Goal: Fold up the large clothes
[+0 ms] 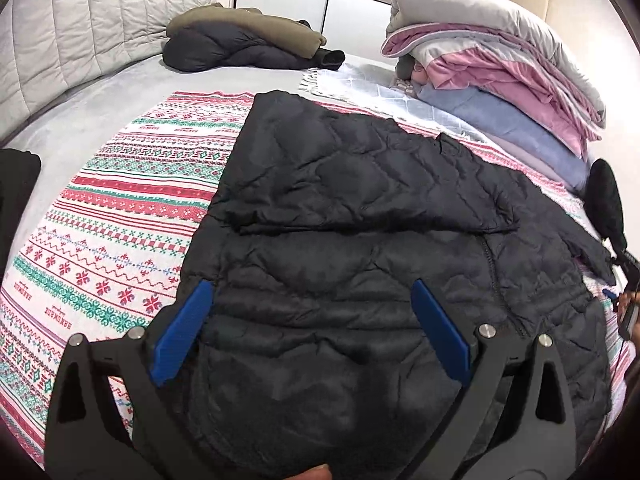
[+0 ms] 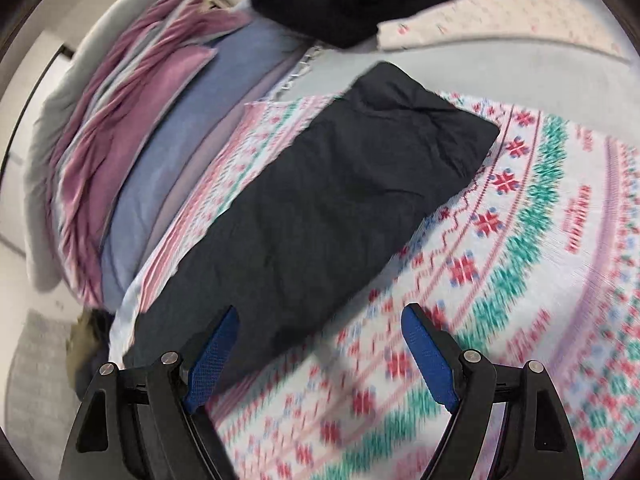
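Note:
A black quilted jacket (image 1: 360, 208) lies flat on a patterned red, green and white blanket (image 1: 120, 208), with one sleeve folded across its body. My left gripper (image 1: 312, 292) is open just above the jacket's near part, its blue pads (image 1: 184, 332) spread wide and holding nothing. In the right wrist view, which is motion-blurred, the jacket (image 2: 328, 208) runs away from me across the blanket (image 2: 540, 280). My right gripper (image 2: 320, 320) is open and empty above the jacket's near edge, its left pad (image 2: 212, 360) over the fabric.
A pile of dark and olive coats (image 1: 248, 40) lies at the far side of the bed near the grey headboard (image 1: 80, 32). Stacked pink, grey and blue bedding (image 1: 500, 80) fills the right side, also at left in the right wrist view (image 2: 132, 152).

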A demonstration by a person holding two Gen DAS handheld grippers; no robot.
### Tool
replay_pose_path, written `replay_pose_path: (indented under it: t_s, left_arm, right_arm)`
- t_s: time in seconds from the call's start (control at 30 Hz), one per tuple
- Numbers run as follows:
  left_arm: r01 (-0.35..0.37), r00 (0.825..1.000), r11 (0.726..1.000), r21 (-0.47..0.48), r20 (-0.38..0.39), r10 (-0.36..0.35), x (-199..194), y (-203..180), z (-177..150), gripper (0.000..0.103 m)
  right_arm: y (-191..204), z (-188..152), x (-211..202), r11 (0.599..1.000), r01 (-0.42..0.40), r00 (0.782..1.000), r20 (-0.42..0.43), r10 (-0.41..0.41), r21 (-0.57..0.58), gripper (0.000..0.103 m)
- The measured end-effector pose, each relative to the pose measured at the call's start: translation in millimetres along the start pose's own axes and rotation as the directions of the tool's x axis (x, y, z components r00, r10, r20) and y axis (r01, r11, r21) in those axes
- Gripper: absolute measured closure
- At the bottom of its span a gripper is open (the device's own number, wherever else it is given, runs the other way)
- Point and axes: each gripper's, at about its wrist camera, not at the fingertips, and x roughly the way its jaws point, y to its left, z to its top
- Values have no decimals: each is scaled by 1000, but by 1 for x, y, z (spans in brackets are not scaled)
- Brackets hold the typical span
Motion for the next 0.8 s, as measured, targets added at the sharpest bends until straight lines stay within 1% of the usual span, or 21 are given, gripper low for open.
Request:
replay_pose_path:
  t_s: [0.1,0.13,0.17,0.2,0.23,0.27,0.3,0.33,0.37,0.4,0.47,0.6,0.7,0.77,0.8]
  left_arm:
    - [-21,1000,1000,17,-1,21,3,1,-1,4]
    - [-26,1000,999,18,-3,26,5,1,-1,4]
    - [-28,1000,999,17,-7,28,6,2,-1,4]
    - [-29,1000,999,15,-9,30,7,3,-1,4]
    - [-30,999,999,13,-13,31,8,3,-1,4]
    - [-32,999,999,13,-17,32,10,4,-2,4]
    - [-33,999,999,13,-20,33,10,3,-2,4]
    - [-34,999,999,14,-24,34,11,3,-2,4]
    - [-33,999,999,13,-26,33,12,2,-2,4]
    - [-31,999,999,12,-26,31,12,2,-2,4]
    - [-21,999,1000,11,-27,21,11,0,-2,4]
    - [-16,1000,1000,23,-26,17,8,-3,-3,4]
    - [-9,1000,1000,16,-22,9,5,-3,-2,4]
    - [4,1000,1000,5,-22,-4,3,-1,-1,4]
    - [8,1000,1000,2,-23,-8,2,0,-1,4]
  right_arm:
    - [-2,9,8,1000,-5,999,49,3,27,19]
    - [-2,13,10,999,-3,998,59,1,35,22]
    - [0,15,12,999,0,998,66,-2,36,29]
    - [2,17,15,999,7,998,69,-9,32,34]
    - [3,18,16,999,20,997,69,-22,26,45]
    - [4,20,19,999,28,997,70,-29,18,58]
    - [6,20,21,1000,25,997,68,-26,8,69]
    - [6,20,23,1000,12,998,57,-12,6,87]
    - [4,20,24,1000,-7,999,45,7,8,92]
    - [7,19,22,1000,-14,999,51,14,4,93]
    - [15,18,15,999,-3,996,85,6,-35,95]
    - [53,15,-8,986,22,989,148,2,-167,96]
    - [96,7,-33,951,43,979,203,21,-306,96]
    - [129,-5,-48,913,51,972,229,47,-404,96]
    - [148,-14,-56,886,55,969,239,64,-460,96]
